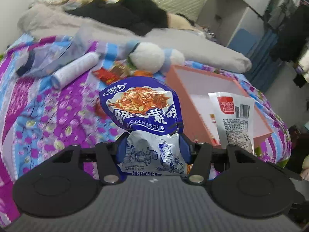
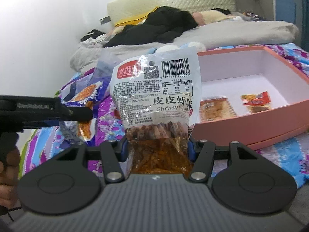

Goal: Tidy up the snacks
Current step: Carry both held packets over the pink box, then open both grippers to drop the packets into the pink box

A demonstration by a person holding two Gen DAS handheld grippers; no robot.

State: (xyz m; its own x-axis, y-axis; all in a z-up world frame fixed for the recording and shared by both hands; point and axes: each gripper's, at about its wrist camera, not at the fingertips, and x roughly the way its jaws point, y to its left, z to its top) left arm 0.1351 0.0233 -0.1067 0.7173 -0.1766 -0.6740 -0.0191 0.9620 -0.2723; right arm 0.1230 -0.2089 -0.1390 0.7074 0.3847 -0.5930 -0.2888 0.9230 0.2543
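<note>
My left gripper (image 1: 153, 145) is shut on a blue and white snack packet (image 1: 143, 106), held upright above the bedspread, left of the pink box (image 1: 193, 127). My right gripper (image 2: 157, 145) is shut on a white shrimp-flavour snack packet (image 2: 156, 89), held upright in front of the pink box (image 2: 251, 123); this packet also shows in the left wrist view (image 1: 235, 116). Two small orange snack packets (image 2: 215, 107) (image 2: 255, 101) lie inside the box. The left gripper with its blue packet (image 2: 85, 98) shows at the left of the right wrist view.
A red snack packet (image 1: 110, 73) lies on the purple floral bedspread (image 1: 48, 116) beyond the blue packet. A white cylinder (image 1: 75, 69), a clear plastic bag (image 1: 52, 58) and a white plush toy (image 1: 148, 58) lie further back. Grey bedding and black clothes fill the far bed.
</note>
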